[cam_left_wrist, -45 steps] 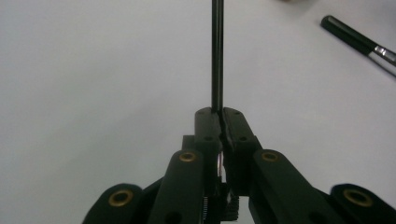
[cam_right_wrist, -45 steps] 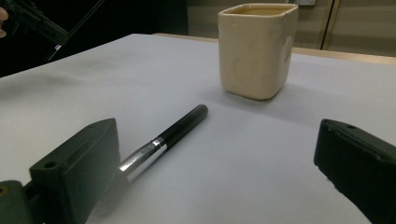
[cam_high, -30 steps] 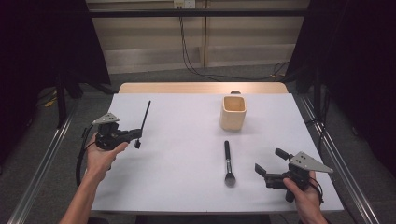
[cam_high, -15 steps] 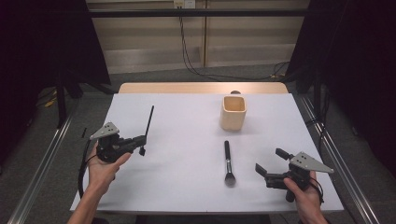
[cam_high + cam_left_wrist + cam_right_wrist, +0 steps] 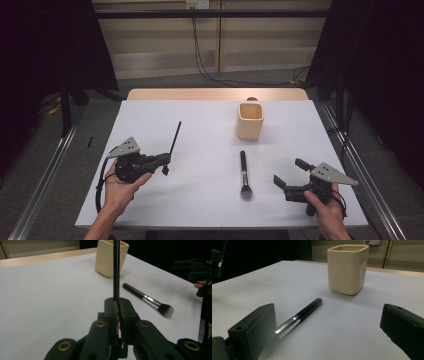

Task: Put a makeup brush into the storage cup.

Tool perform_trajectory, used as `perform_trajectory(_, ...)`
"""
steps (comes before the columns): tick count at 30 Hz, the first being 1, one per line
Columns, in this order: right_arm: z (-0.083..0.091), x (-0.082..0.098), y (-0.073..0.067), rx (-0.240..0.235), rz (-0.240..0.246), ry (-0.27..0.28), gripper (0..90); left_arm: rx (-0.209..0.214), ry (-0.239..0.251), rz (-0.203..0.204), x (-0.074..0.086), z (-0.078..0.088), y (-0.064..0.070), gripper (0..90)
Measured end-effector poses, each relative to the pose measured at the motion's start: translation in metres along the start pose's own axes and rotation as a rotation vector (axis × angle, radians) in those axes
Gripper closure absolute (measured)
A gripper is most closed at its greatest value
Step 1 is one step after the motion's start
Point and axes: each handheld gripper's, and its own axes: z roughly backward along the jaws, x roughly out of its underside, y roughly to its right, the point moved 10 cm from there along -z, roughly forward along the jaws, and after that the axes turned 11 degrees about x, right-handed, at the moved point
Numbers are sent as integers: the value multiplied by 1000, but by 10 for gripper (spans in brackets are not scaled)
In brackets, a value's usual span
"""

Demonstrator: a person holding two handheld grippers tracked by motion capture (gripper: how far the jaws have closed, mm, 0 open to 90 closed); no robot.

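My left gripper (image 5: 165, 165) pinches thin black stick (image 5: 175, 138) upright; cup (image 5: 249, 120) sits up-right of it, right gripper (image 5: 290, 176) spread by brush (image 5: 244, 172)

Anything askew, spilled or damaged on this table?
Nothing stands out. The cream square ceramic cup stands upright, the black-handled makeup brush lies flat on the white table, and the left gripper is shut on a thin black stick. The right gripper is open.
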Motion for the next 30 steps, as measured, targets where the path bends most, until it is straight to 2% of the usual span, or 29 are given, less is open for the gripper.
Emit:
perform_trajectory(8, -2, 0, -1, -18, 3, -2, 0, 46, -21, -27, -1, -16, 14, 857)
perform_trajectory(13, -2, -2, -8, -43, 20, 12, 0, 66, -22, -51, -4, -23, 23, 857)
perform_trajectory(17, -2, -2, -12, -58, 33, 10, 0, 85, -21, -45, -5, -28, 28, 857)
perform_trajectory(18, -2, -2, -15, -72, 51, 11, 0, 89, -26, -48, -5, -30, 30, 857)
perform_trajectory(20, -1, -2, -17, -82, 54, 12, 0, 100, -40, -53, -4, -33, 33, 857)
perform_trajectory(25, -3, -2, -22, -113, 55, 9, 0, 150, -59, -53, -3, -43, 42, 857)
perform_trajectory(30, -7, -3, -28, -146, 64, -1, 0, 199, -99, -60, -2, -55, 52, 857)
